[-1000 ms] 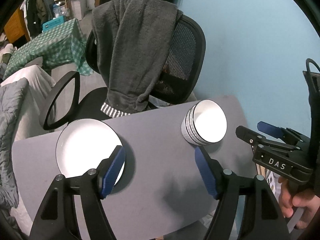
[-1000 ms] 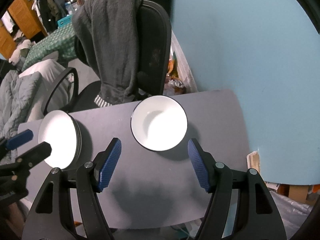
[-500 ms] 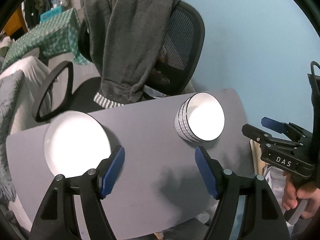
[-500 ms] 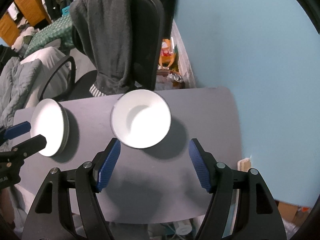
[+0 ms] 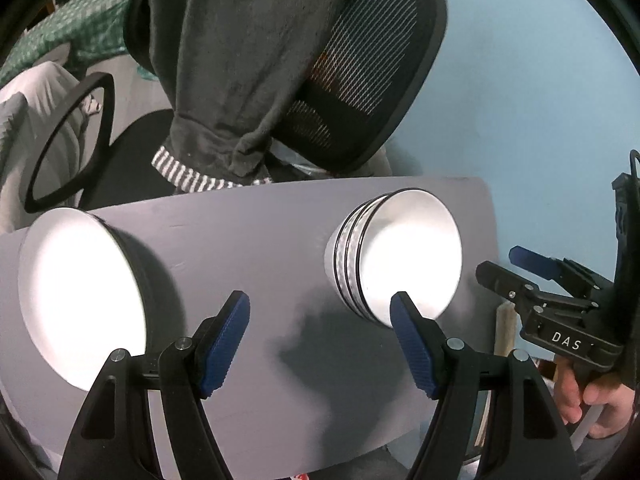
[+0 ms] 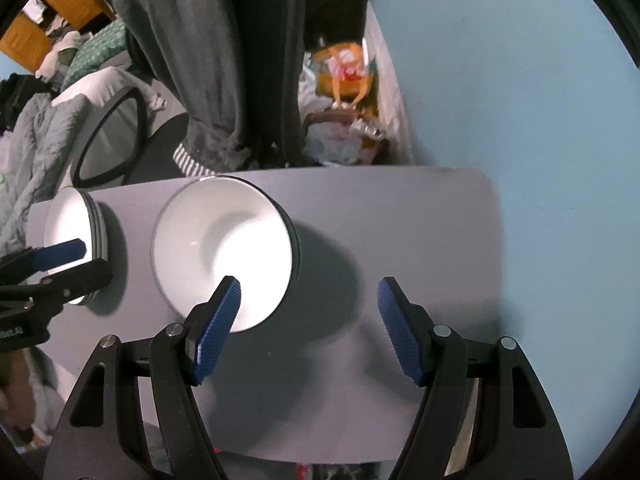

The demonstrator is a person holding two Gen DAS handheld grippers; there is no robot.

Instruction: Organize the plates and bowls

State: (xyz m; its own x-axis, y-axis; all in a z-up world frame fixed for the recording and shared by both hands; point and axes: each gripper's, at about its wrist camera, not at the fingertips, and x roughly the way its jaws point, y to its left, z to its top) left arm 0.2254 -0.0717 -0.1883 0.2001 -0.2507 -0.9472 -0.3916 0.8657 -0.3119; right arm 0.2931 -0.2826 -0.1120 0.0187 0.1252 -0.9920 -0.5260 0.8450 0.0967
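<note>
2 tools wide apart above table (image 5: 260, 240); bowls (image 5: 400, 256), plates (image 5: 80, 292) untouched.

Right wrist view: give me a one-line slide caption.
Open right gripper above the grey table, its left fingertip over the stacked bowls; plates and left gripper at far left.

Table (image 5: 260, 240): plain grey. Stacked plates (image 5: 80, 288) at left: white with thin dark rims. Stacked bowls (image 5: 408, 260) at right: white inside, black rim lines on white walls. Gripper pads (image 5: 224, 344): blue, ribbed, on black frames. Far side: black mesh office chair (image 5: 376, 60) draped with a dark grey garment (image 5: 240, 60) having a grey-and-white striped cuff. Wall (image 5: 540, 100): light blue.
</note>
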